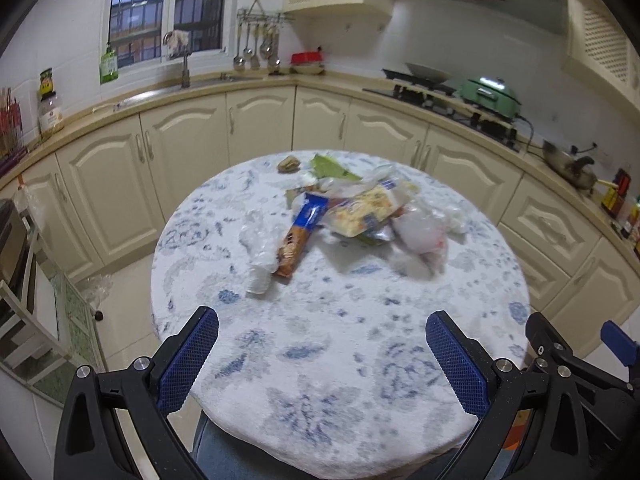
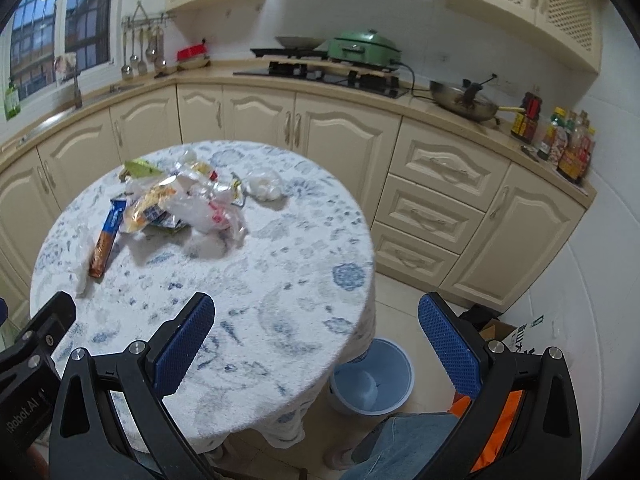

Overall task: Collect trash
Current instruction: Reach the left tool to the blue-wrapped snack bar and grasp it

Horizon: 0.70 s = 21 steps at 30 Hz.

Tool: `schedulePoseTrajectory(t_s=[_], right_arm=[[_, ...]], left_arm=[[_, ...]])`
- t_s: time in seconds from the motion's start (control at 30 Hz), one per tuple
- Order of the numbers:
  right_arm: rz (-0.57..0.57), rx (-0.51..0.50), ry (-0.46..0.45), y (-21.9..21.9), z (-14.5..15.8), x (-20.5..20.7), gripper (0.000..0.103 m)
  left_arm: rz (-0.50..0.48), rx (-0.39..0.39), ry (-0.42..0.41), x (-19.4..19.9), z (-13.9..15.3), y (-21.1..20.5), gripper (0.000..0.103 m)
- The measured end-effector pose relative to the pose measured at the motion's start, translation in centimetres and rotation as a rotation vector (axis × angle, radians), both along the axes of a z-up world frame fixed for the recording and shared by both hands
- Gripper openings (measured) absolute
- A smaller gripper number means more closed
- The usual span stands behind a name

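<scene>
Overhead, both grippers (image 1: 322,324) (image 2: 316,312) gape above crinkly wrappers (image 1: 352,212) on round table (image 1: 320,360).

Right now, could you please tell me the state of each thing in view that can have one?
left gripper: open, empty, above the table's near edge
right gripper: open, empty
biscuit packet: lying flat on the table
clear plastic bottle: crushed, on its side
wrapper pile: heaped, uncollected
blue bin: upright, uncovered, on the floor beside the table

Even indoor light, soft shadows beside the trash pile (image 1: 352,212); my views slightly blurred, fisheye-bent edges, dark corners.
</scene>
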State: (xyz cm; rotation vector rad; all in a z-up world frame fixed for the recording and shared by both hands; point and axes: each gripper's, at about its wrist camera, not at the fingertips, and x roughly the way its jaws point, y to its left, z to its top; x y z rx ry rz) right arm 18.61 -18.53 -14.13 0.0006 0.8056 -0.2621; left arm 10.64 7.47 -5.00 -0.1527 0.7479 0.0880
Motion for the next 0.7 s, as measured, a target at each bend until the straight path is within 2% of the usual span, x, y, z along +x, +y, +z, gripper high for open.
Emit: schedulePoseTrajectory(t_s=[0.17,0.33,0.43,0.6,0.67,0.7], right_arm=[[0.045,0.002,0.063,2.0,-2.0,2.9,0.103],[0.075,0.007,0.107,3.5,-3.8,5.9,0.103],[0.084,0.014,0.126,4.2,-4.4,7.6,0.103],[0.093,0.04,0.139,4.6,-4.9,9.9,0.103],[0.094,0.06,0.144,4.6,-5.1,10.7,0.103],[0.093,0.071,0.146,4.4,-5.2,11.2,0.103]], left_arm=[[-0.017,-0.076,0.09,3.9,-2.2,2.9,0.102],[0.008,-0.057,0.127,7.6,-3.8,5.3,0.1],[-0.006,-0.09,0.151,10.0,-4.6,6.7,0.092],[-0.069,-0.049,0.15,14.6,-5.0,7.4,0.091],[-0.087,-0.035,0.157,16.5,-5.6,7.4,0.084],[-0.092,-0.027,0.162,17.3,-5.8,7.4,0.083]])
